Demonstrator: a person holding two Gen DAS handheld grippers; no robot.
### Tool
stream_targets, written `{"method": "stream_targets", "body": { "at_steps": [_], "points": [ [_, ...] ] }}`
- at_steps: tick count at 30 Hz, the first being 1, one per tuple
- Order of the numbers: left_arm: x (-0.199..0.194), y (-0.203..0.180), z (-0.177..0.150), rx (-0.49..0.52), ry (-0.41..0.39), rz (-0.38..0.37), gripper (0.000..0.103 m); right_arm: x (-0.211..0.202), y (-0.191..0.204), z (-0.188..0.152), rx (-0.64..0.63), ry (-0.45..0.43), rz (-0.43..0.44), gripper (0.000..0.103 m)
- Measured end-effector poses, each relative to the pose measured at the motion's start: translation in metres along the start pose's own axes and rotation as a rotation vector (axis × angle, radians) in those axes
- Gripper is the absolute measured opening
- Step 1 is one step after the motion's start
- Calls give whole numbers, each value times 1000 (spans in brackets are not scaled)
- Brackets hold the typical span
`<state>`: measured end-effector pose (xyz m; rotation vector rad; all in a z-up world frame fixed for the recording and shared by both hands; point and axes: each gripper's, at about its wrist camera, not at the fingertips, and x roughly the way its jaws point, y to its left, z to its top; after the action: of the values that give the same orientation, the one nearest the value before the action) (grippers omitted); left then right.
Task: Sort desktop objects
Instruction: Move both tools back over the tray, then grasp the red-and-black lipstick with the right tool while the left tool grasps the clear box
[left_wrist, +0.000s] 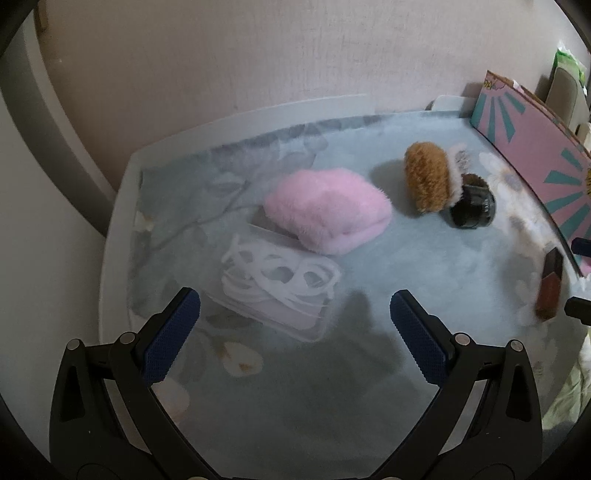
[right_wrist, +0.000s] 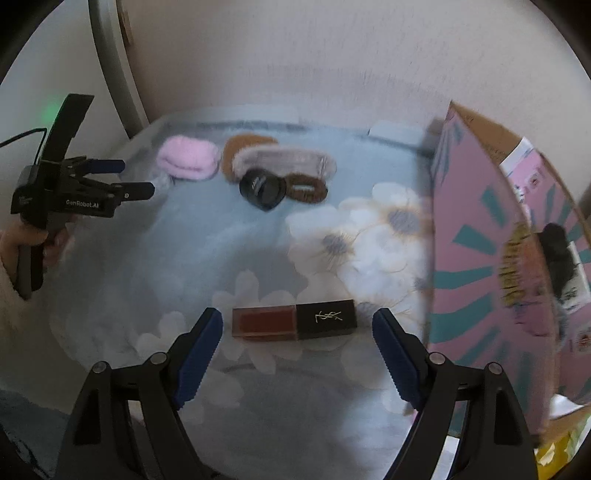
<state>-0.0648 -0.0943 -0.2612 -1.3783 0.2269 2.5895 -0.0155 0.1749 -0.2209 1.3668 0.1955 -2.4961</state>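
Lipstick reads "YSL"; left claw, spread, reads "GenRobot.AI".

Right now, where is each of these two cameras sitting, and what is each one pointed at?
Left wrist: sits on the left tool, looking forward between its open fingers at a clear box of white loops and a pink fluffy pouch.
Right wrist: sits on the right tool, looking at a dark lipstick box lying between its open fingers; the left tool and the person's hand show at the left.
Shared: the pouch, the black jar, the lipstick box and the pink carton.
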Motion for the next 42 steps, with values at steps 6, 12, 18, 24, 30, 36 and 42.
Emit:
{"method": "stream_targets", "body": {
  "at_steps": [6, 12, 18, 24, 30, 36, 42],
  "points": [
    [10, 3, -1, 28, -6, 3, 103, 14, 4, -1, -44, -14, -43, 81],
    [19, 8, 2, 50, -25, 3, 103, 17, 2, 1, -45, -45, -26, 81],
    [27, 12, 7, 60, -37, -13, 102, 19, -1, 1, -28, -60, 9, 81],
    [27, 13, 7, 49, -50, -41, 96, 18, 2, 0, -42, -71, -4, 81],
    [26, 13, 7, 52, -52, -38, 93, 18, 8, -3, 7, -80, -56, 81],
    [27, 13, 10, 60, -46, -25, 93, 16, 9, -8, 45, -110, -79, 82],
    [29, 15, 12, 59, -42, -22, 94, 17, 13, -10, 18, -132, -115, 102]
  ]
}}
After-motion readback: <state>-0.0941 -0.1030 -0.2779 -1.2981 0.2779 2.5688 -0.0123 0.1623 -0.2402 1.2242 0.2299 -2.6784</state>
